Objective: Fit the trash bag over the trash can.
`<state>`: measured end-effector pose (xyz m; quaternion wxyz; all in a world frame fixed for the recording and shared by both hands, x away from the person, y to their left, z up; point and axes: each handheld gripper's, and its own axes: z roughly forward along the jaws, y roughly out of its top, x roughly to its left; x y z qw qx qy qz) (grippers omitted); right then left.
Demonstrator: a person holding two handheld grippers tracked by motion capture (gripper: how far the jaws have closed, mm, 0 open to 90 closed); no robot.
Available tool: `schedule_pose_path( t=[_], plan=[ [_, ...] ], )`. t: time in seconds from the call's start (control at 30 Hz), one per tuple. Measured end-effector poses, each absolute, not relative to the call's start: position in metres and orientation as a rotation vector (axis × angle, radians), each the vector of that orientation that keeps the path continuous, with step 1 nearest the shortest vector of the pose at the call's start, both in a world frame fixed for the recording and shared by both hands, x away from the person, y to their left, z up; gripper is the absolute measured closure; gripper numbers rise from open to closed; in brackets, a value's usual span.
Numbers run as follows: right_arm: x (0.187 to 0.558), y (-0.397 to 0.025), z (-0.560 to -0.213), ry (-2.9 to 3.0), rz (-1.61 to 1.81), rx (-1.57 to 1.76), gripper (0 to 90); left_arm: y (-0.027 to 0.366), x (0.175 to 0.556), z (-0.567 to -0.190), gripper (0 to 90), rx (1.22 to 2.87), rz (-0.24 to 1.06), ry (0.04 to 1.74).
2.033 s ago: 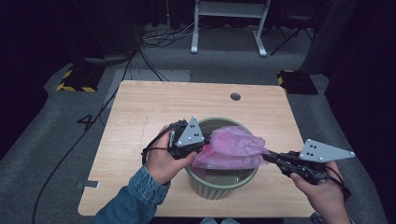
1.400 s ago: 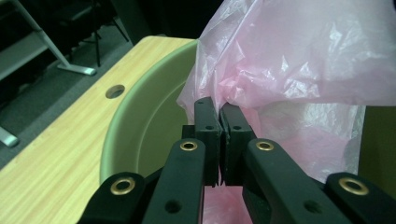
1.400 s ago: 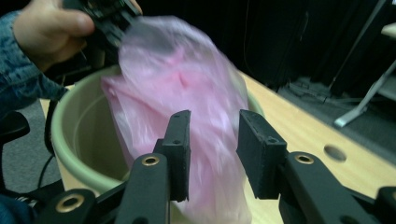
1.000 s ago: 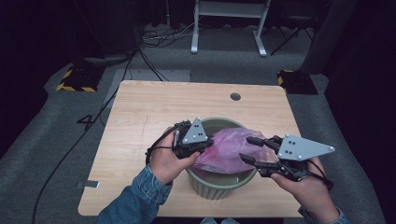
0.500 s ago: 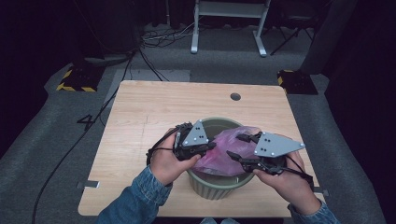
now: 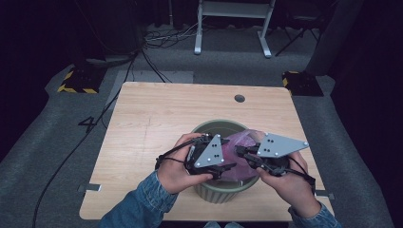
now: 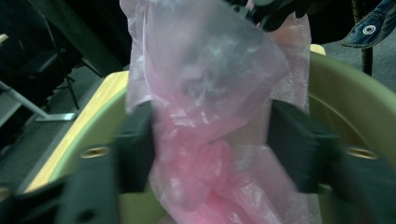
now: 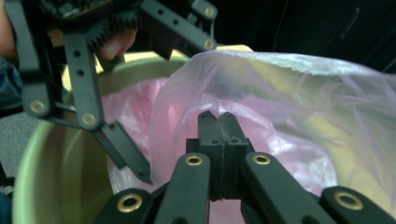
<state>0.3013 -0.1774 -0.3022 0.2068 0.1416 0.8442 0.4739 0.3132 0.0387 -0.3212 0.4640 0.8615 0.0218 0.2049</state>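
From above, we see a light wooden table (image 6: 157, 123) with a round green bin (image 6: 219, 191) standing near its front edge. A pink plastic bag (image 6: 237, 142) sits in the bin's mouth, bunched and partly raised above the rim.

At the left, a hand in a denim sleeve (image 6: 138, 206) holds the left gripper (image 6: 227, 167) over the near left side of the bin. In the left gripper view its two black jaws stand apart, one on each side of a gathered fold of the pink plastic bag (image 7: 210, 116); the film lies between them and touches both inner faces, though we cannot tell how firmly it is pressed. The green bin (image 7: 345, 107) curves behind.

At the right, the other hand holds the right gripper (image 6: 241, 152) just beside the left one, over the bag. In the right gripper view its jaws are pressed together, pinching a peak of the pink film (image 8: 280, 116), with the left gripper (image 8: 140, 172) close at the left.
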Motion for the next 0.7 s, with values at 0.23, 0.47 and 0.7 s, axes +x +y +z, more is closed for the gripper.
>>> schedule_pose_path(
  t=[0.23,0.47,0.7],
  plan=[
    [0.302,-0.189,-0.303,2.359,1.279,0.465,90.0,0.058,0.322,-0.318,82.4,2.09,0.47,0.157],
    [0.303,-0.215,-0.301,2.337,1.253,0.549,90.0,0.079,0.332,-0.321,89.4,2.071,0.44,0.248],
    [0.302,-0.241,-0.296,2.308,1.24,0.618,90.0,0.096,0.337,-0.322,89.4,2.035,0.466,0.32]
  ],
)
